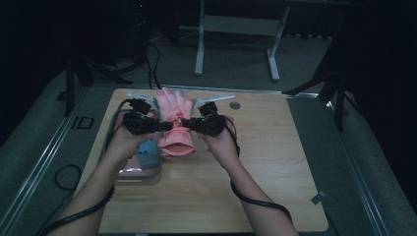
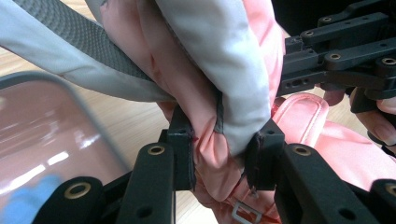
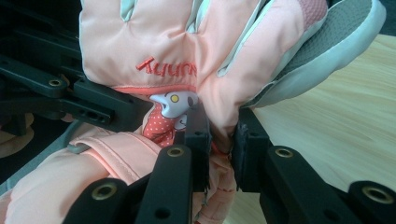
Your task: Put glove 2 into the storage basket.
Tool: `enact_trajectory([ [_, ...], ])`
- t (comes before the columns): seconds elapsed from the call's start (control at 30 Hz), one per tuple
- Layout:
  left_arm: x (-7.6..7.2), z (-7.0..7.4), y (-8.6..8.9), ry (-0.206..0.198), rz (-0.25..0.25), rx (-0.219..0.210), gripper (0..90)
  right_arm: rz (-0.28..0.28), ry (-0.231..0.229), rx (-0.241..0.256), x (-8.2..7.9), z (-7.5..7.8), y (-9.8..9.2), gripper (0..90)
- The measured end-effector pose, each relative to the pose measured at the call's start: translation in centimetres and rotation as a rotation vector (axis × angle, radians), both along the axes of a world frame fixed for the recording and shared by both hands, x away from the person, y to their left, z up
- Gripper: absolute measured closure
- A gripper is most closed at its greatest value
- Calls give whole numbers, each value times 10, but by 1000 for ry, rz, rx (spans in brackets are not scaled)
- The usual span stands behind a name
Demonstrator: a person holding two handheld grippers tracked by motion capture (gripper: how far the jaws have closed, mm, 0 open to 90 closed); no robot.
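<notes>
A wooden table [image 1: 275, 162] carries a clear-lidded pink tray [image 1: 140, 172] at its nine o'clock side — a blue item [image 1: 147, 153] inside. A small grey disc [image 1: 234, 105] sits toward one o'clock.

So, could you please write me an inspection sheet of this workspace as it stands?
Surface: light wooden table, bare at right and front.
Job's things: pink glove, held up at its wrist between both tongs.
Clutter: pink tray with a blue item at left; white strips behind the glove; round grommet.
Grippers: left tongs shut on the glove; right tongs shut on it too.
Cables: black cable trails along the right forearm.
Surroundings: dark room, grey floor, white table frame beyond.
</notes>
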State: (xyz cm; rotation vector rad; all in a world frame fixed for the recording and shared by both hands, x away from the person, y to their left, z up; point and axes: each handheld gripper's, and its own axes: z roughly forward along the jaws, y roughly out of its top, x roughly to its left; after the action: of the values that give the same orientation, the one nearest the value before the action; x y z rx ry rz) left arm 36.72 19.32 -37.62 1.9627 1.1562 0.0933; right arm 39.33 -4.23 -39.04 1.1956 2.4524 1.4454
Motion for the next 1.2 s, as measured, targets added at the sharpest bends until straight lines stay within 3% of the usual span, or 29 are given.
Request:
enact_trajectory([
  [0.27,-3,-1,52,23,41,29,683,36,16,24,4,-6,55,783],
  [0.47,-5,-20,85,67,64,47,683,52,51,39,6,-28,89,783],
  [0.6,-5,-32,95,92,69,61,683,59,74,35,5,-41,103,782],
  [0.73,2,-53,104,130,64,51,682,49,105,-6,7,-61,117,782],
  [0.9,6,-67,107,162,53,49,682,39,115,-40,7,-71,122,782],
  [1.2,-3,-84,115,210,33,61,680,65,144,-94,-4,-88,132,778],
])
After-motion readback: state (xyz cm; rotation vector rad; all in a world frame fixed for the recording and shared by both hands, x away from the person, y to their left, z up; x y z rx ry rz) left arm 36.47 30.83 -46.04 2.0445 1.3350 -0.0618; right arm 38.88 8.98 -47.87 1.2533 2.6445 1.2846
